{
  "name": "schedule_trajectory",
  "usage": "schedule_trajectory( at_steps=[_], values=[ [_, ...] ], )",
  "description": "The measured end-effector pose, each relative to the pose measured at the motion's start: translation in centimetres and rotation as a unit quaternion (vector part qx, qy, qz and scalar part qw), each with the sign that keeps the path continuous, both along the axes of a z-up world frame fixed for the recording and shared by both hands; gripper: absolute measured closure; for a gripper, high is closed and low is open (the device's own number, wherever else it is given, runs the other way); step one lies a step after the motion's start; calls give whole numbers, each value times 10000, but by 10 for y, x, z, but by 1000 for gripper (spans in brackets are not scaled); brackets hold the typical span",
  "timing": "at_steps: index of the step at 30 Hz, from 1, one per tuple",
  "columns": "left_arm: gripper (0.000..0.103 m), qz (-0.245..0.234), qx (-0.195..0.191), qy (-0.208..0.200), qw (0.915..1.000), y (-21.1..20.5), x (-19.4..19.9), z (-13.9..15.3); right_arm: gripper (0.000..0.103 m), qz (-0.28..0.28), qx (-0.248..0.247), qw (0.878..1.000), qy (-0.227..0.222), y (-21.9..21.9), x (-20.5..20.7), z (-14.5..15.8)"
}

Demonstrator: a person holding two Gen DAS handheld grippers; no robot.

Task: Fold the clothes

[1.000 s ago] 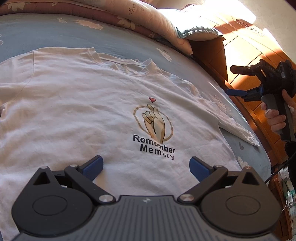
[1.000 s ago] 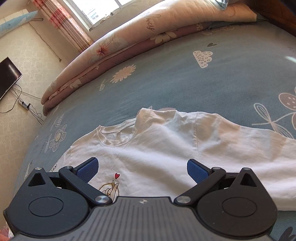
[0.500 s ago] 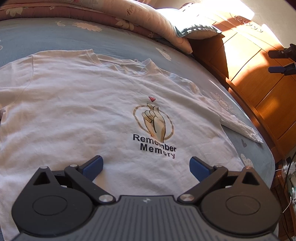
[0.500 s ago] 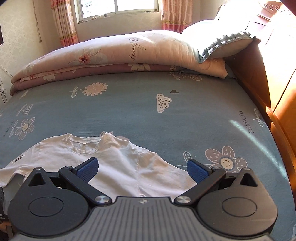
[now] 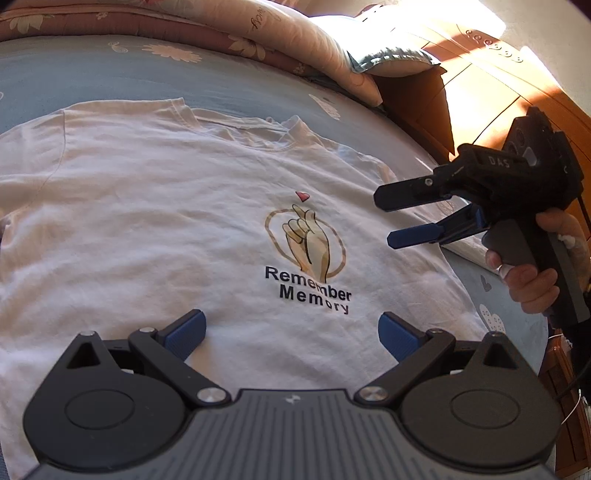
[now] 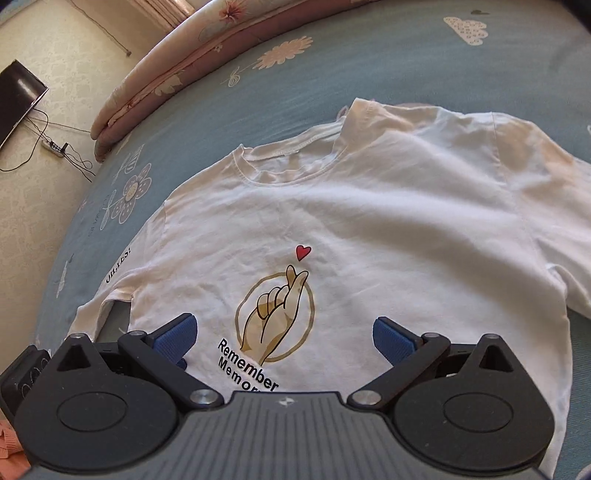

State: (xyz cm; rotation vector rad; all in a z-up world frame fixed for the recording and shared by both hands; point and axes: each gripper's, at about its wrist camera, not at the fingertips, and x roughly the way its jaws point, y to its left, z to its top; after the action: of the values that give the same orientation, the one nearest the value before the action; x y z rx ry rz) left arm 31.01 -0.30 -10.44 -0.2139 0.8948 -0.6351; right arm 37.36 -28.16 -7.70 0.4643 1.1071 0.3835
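Nearest the left wrist camera, the left tool [image 5: 291, 328] hangs just above the lower front of the white T-shirt [image 5: 155, 229], its blue-padded fingers [image 5: 184, 330] spread wide apart with nothing between them. The right tool [image 6: 282, 334] sits the same way in its own view, fingers far apart and empty over the printed chest. From the left camera the right tool [image 5: 408, 218] shows side-on at the shirt's right edge, one black finger above one blue-tipped finger with a gap between them, gripped by the right hand [image 5: 532, 277] around a dark handle.

The T-shirt lies face up and spread flat on the bed [image 6: 332, 85], both short sleeves out to the sides. The cloth is soft, thin cotton with shallow wrinkles and a ribbed round collar [image 6: 291, 162]. Its print [image 6: 277, 321] shows a finger-heart hand in a tan ring, a small red heart above and "Remember Memory" in black below; one sleeve carries small black lettering [image 6: 117, 266].

The bed sheet is smooth blue-grey fabric patterned with flowers and clouds. Beyond the shirt, a folded pink floral quilt [image 5: 207, 33] runs along the far side, with a frilled pillow [image 5: 395, 62] against the glossy wooden headboard [image 5: 491, 99]. On the floor past the bed lie a dark flat screen [image 6: 18, 99] and a power strip with trailing cables [image 6: 55, 147].
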Motion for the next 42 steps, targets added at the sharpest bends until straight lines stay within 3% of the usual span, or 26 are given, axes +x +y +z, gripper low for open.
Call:
schedule_trajectory(
  at_steps=[2,4,6,9,11,12,15,17,21,25,28,31,33,39,42],
  values=[
    [4,-16,20,-8,10000,0,0,0,0,-126,-45,9999,99,-3,5,-14],
    [4,-31,37,-8,10000,0,0,1,0,-206,25,9997,-111,-11,8,-17],
    [4,-35,47,0,10000,1,-1,2,0,-663,-208,9970,-328,-23,8,-13],
    [4,106,-33,35,9999,11,1,8,0,-970,186,9948,-258,-36,-2,-9],
    [4,428,-187,49,9989,26,5,10,0,-650,446,9965,-270,-32,-17,-3],
    [4,659,-301,91,9973,35,10,10,0,-476,307,9979,-329,-25,-26,1],
    [4,1186,-580,245,9909,57,19,6,0,50,-469,9977,-493,4,-49,4],
    [4,1284,-757,308,9883,62,22,5,0,413,-976,9929,-538,24,-63,-2],
    [4,1083,-857,219,9902,57,20,7,0,487,-1001,9916,-656,27,-76,-10],
    [4,887,-582,117,9943,43,17,7,0,536,-989,9906,-776,28,-89,-18],
    [4,805,-466,72,9956,36,15,6,0,925,-1358,9824,-894,36,-90,-17],
    [4,723,-420,47,9965,32,12,3,12,806,-1666,9802,-699,42,-87,-9],
    [4,680,-351,0,9971,29,11,2,30,873,-1628,9799,-757,38,-81,9],
    [4,635,-329,-50,9974,30,10,-1,34,728,-2651,9442,-1813,16,-38,106],
    [4,595,-404,-40,9974,34,10,-2,42,551,-3013,9273,-2152,7,-4,137]
  ],
)
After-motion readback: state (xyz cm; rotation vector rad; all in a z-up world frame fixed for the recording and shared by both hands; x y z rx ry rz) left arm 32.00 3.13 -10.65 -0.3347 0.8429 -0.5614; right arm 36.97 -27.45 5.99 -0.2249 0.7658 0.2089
